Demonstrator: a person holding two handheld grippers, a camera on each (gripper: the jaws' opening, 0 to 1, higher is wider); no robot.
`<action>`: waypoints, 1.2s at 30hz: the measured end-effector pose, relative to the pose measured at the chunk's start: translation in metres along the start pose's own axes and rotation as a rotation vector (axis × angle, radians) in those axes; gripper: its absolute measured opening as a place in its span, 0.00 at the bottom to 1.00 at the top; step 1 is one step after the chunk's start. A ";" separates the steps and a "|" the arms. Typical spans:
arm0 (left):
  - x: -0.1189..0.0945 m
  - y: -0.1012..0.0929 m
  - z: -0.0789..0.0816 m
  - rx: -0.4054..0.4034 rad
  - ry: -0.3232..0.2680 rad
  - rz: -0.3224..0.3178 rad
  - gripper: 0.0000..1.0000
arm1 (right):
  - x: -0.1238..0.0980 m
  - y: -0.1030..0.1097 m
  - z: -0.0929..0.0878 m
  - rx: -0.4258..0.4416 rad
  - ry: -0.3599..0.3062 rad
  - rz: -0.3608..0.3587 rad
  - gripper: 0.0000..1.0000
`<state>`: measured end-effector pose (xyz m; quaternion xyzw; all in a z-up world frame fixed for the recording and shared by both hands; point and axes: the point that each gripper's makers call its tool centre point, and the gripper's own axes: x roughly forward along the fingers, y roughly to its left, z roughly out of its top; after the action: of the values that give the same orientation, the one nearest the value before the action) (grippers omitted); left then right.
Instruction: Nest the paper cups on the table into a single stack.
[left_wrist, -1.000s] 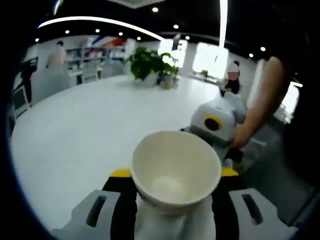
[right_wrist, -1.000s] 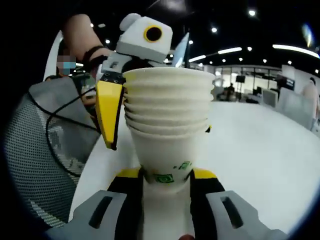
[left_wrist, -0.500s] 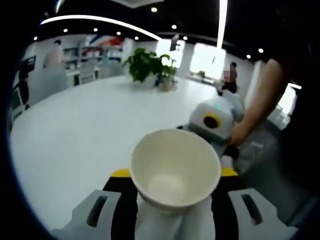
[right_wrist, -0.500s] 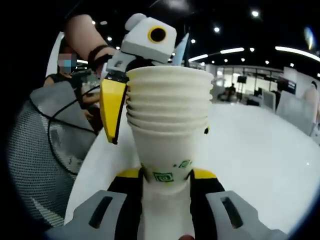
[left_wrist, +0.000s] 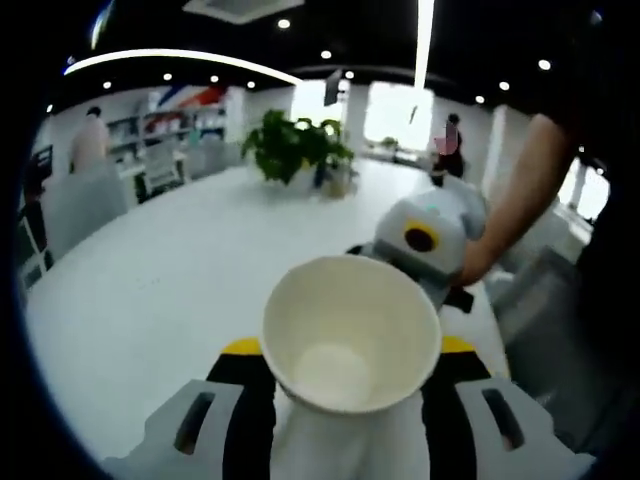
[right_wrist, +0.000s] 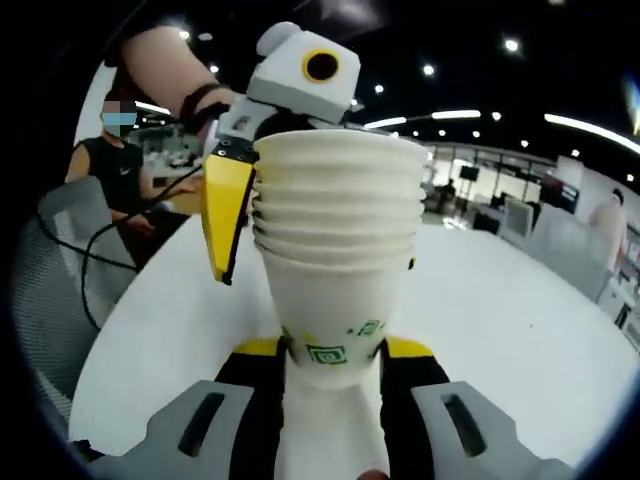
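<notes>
In the right gripper view a stack of several nested white paper cups (right_wrist: 335, 230) stands up from my right gripper (right_wrist: 335, 348), which is shut on the bottom cup with the green print. My left gripper reaches in from the far side, and its yellow finger (right_wrist: 225, 210) lies along the stack's upper rims. In the left gripper view I look into the open mouth of the top cup (left_wrist: 350, 335), held between the jaws of my left gripper (left_wrist: 348, 345). The right gripper (left_wrist: 425, 240) shows just beyond the cup, held by a person's arm (left_wrist: 520, 190).
The stack is held above a large white table (left_wrist: 150, 270) that also spreads out on the right (right_wrist: 500, 320). A potted plant (left_wrist: 300, 150) stands at the table's far end. A mesh chair (right_wrist: 50, 290) and a seated person (right_wrist: 120, 160) are at the left.
Both hands have swung together with the stack, so the backgrounds shifted and more table shows. The grips and the left finger's place beside the upper rims look unchanged.
</notes>
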<state>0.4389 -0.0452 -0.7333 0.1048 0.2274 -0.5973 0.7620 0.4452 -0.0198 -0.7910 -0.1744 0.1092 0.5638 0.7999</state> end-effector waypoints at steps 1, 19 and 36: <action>0.002 0.005 0.001 0.004 0.002 0.002 0.56 | 0.001 -0.006 -0.001 -0.003 0.002 -0.003 0.33; 0.045 0.098 0.017 0.062 -0.023 0.018 0.56 | 0.031 -0.106 -0.027 0.014 0.019 -0.082 0.33; 0.055 0.115 -0.010 -0.044 0.005 0.027 0.55 | 0.044 -0.107 -0.055 0.111 0.074 -0.100 0.33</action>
<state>0.5569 -0.0579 -0.7804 0.0928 0.2410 -0.5814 0.7715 0.5617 -0.0366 -0.8410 -0.1558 0.1608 0.5095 0.8308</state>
